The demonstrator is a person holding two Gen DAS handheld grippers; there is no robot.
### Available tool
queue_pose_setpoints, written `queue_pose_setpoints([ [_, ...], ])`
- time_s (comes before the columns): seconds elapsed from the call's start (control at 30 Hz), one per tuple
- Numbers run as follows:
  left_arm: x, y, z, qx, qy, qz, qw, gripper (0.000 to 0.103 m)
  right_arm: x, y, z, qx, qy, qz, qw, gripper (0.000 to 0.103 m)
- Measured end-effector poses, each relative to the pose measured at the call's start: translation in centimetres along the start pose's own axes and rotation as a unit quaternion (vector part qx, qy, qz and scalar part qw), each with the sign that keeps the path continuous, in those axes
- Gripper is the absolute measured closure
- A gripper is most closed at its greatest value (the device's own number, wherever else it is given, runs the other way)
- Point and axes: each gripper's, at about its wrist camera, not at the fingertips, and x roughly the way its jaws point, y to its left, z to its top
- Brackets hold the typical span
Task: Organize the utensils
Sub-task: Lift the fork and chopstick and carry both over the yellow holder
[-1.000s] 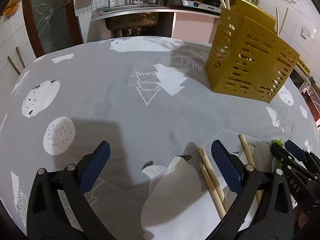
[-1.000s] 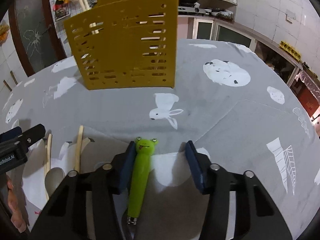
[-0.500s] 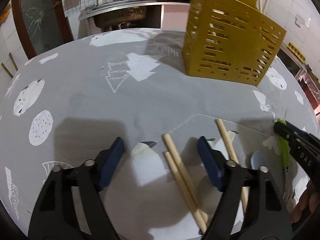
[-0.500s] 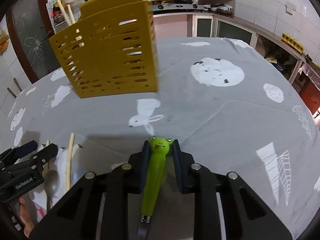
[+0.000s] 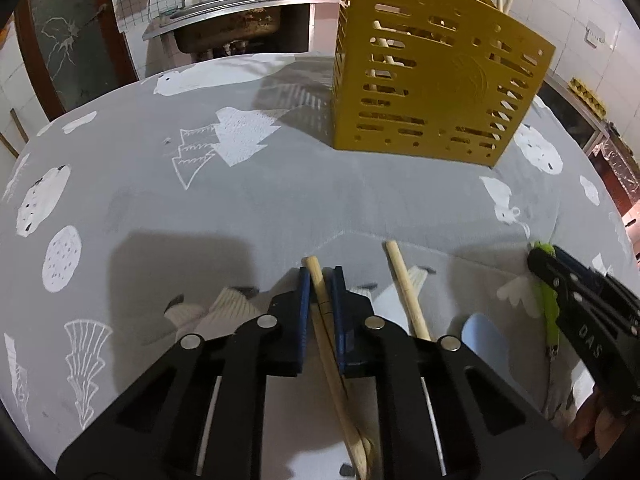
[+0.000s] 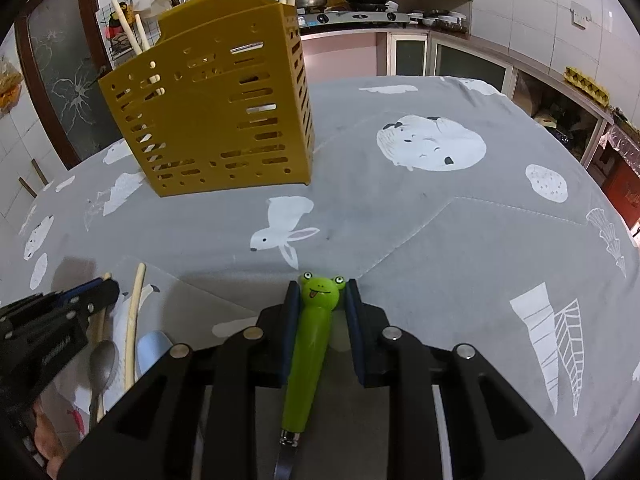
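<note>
The left gripper (image 5: pixel 320 280) has just been closing and now clamps the upper end of a wooden spoon handle (image 5: pixel 326 336) between its blue pads. The right gripper (image 6: pixel 320 300) grips a green frog-headed utensil (image 6: pixel 314 336) by its handle, jaws narrow. Both utensils lie low over the grey printed tablecloth (image 5: pixel 248 208). A second wooden handle (image 5: pixel 406 288) lies just beside the left gripper. The yellow slotted utensil holder (image 6: pixel 216 108) stands upright farther back, already containing wooden sticks.

Mustard-yellow slotted caddy (image 6: pixel 216 108), frog-green handle (image 6: pixel 314 336)
</note>
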Motion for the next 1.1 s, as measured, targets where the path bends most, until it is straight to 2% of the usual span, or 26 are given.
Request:
queue_pose_setpoints([
  [0.27,0.7,0.2,1.2,-0.003,0.004,-0.014,0.9999,0.096,-0.9,-0.4,0.3,0.001,-0.022,-0.003,1.000,0.080],
  [0.43,-0.1,0.4,1.5,-0.008,-0.008,-0.026,0.9996,0.096,-2.5,-0.8,1.1,0.012,-0.056,0.000,0.998,0.082],
  [0.63,-2.7,-0.1,1.9,0.005,-0.059,-0.025,0.9979,0.096,-4.8,-1.1,2.3,0.014,-0.105,0.005,0.994,0.082],
  [0.8,-5.5,-0.5,2.2,0.020,-0.113,-0.029,0.9930,0.097,-6.4,-1.5,2.8,0.015,-0.141,0.007,0.990,0.082],
  [1.1,-10.8,-0.8,2.4,0.035,-0.220,-0.033,0.9743,0.098,-9.5,-1.6,3.4,0.014,-0.211,0.004,0.977,0.084],
])
